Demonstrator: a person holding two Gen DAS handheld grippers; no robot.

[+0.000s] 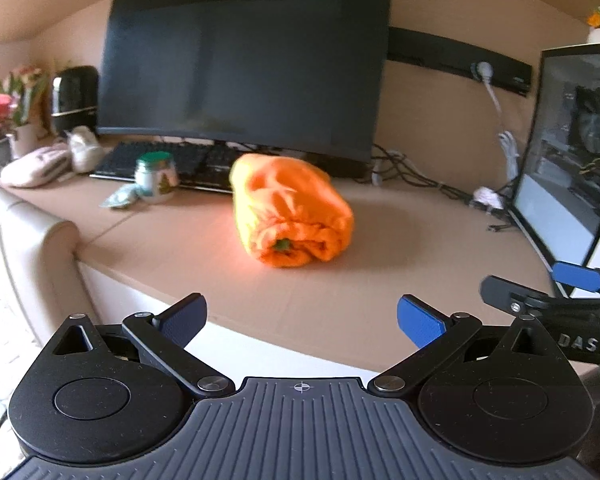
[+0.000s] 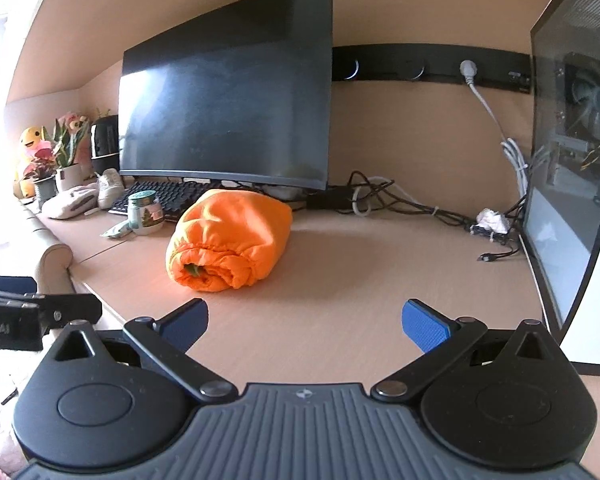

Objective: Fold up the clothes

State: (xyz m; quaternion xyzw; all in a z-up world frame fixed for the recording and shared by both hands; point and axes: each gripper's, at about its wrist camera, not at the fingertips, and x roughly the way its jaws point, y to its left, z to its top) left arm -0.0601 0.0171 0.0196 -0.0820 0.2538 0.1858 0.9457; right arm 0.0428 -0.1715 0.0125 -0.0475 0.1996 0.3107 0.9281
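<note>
We hold the left gripper (image 1: 302, 320) and right gripper (image 2: 304, 322) spread and empty at the desk's (image 2: 380, 280) near edge, the rolled orange garment (image 2: 228, 240) lying mid-desk ahead, its long axis running toward the back edge, slightly nearer the left.

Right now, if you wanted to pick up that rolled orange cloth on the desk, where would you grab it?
Probably across the middle of the orange bundle, coming down from above, one of the fingers on each long side. It lies as a fat roll with its layered end facing the camera; pinching that end might pull the layers loose. The desk is bare on both flanks.
</note>
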